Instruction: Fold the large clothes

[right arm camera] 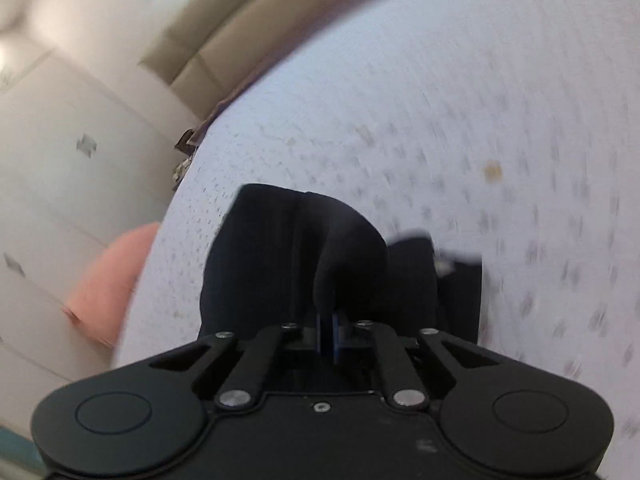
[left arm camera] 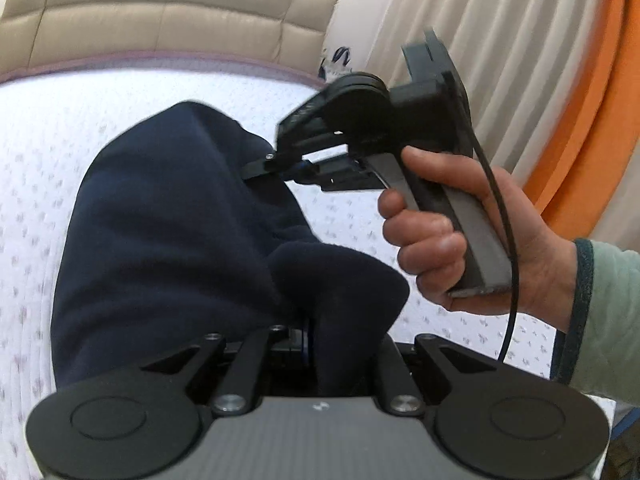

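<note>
A dark navy garment [left arm camera: 160, 220] lies bunched on the white patterned bed [left arm camera: 40, 140]. At the bottom of the left wrist view my left gripper [left arm camera: 306, 334] is shut on a raised fold of it. A hand [left arm camera: 460, 240] holds my right gripper [left arm camera: 260, 168] at the garment's far right edge, its fingertips on the cloth. In the blurred right wrist view the right gripper [right arm camera: 330, 334] has its blue pads close together, with a ridge of the navy garment [right arm camera: 272, 248] rising from between them.
A beige padded headboard [left arm camera: 160, 20] runs along the bed's far side. Cream and orange curtains [left arm camera: 500, 40] hang at the right. A green sleeve [left arm camera: 608, 320] is at the right edge. White cabinet doors [right arm camera: 60, 160] and a pink bundle [right arm camera: 108, 280] stand beside the bed [right arm camera: 440, 120].
</note>
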Action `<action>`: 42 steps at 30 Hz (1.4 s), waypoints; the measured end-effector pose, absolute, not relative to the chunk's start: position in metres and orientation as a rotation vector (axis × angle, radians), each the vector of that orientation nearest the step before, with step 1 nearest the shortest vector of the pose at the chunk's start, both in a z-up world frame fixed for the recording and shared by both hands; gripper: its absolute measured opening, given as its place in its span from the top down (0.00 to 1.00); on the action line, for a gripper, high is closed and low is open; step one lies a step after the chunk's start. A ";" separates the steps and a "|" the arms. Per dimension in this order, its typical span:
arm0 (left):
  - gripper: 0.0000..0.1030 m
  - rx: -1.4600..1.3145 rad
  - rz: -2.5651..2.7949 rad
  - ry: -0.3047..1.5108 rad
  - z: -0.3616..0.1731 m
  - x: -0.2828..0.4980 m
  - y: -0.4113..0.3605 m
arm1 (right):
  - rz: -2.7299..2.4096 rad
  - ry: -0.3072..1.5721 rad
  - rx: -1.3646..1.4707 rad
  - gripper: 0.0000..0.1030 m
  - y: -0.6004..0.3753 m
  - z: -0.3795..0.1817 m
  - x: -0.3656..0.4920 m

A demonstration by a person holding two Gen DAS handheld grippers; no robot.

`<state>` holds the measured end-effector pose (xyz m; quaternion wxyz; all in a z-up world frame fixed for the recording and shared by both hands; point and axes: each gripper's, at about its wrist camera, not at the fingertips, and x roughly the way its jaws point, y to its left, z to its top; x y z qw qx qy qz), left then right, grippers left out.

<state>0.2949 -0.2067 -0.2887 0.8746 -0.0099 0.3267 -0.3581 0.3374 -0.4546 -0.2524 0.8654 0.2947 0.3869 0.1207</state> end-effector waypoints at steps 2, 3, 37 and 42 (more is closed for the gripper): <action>0.89 -0.034 -0.764 0.658 -0.282 0.295 -0.218 | 0.227 0.754 0.559 0.92 -0.456 -0.234 0.329; 0.89 -0.041 -0.772 0.657 -0.281 0.298 -0.224 | 0.213 0.737 0.555 0.92 -0.461 -0.230 0.326; 0.88 -0.178 -0.809 0.878 -0.312 0.302 -0.149 | -0.123 0.992 0.222 0.85 -0.411 -0.272 0.221; 0.88 -0.141 -0.820 0.886 -0.314 0.315 -0.168 | 0.124 0.747 0.200 0.81 -0.395 -0.210 0.265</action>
